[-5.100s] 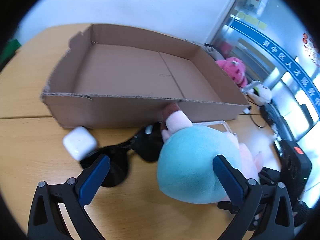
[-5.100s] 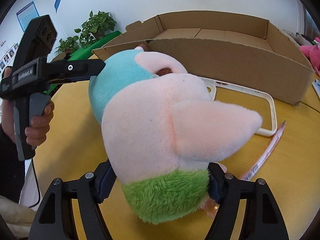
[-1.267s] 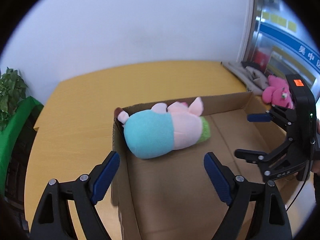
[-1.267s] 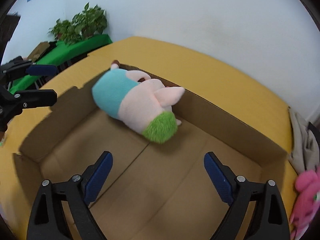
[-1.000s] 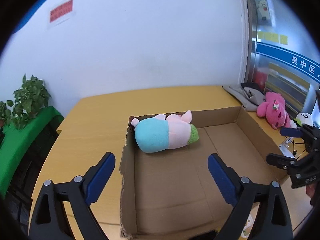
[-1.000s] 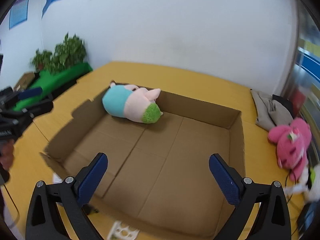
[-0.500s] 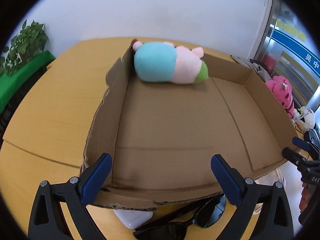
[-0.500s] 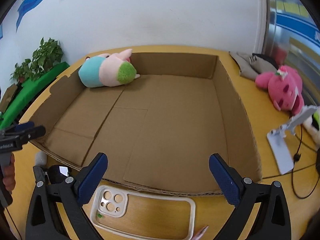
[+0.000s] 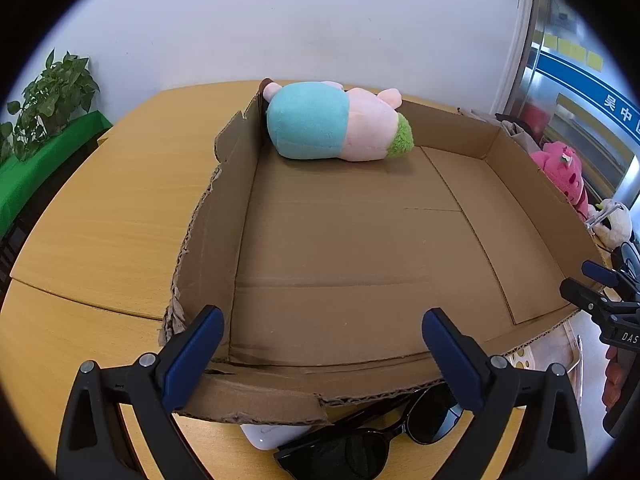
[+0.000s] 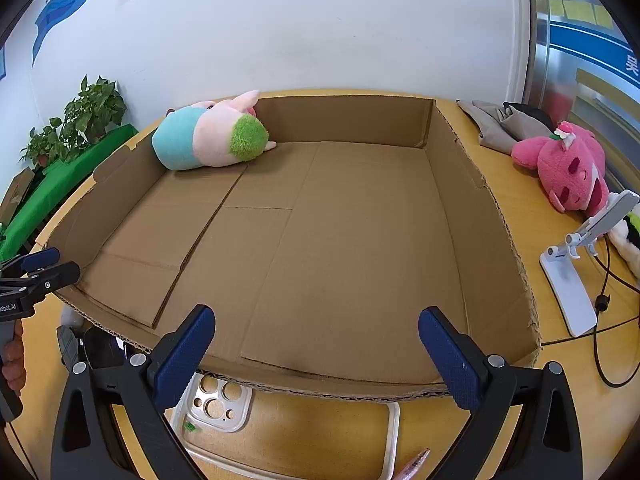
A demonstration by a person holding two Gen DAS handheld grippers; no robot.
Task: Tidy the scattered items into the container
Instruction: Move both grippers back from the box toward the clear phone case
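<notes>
Left wrist view: left claw (image 9: 320,354) spread wide and empty above sunglasses (image 9: 372,436) and white case (image 9: 276,436) on counter (image 9: 100,216), just outside cardboard box (image 9: 200,240); plush toy (image 9: 332,126) tucked in far corner, leaving floor free; right claw (image 10: 316,354) likewise agape over phone case (image 10: 288,428)

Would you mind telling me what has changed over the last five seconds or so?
The plush toy, earlier gripped on the table by both grippers, now lies released in the cardboard box's far left corner. The left gripper and right gripper have pulled back, open. The sunglasses and phone case remain outside.
</notes>
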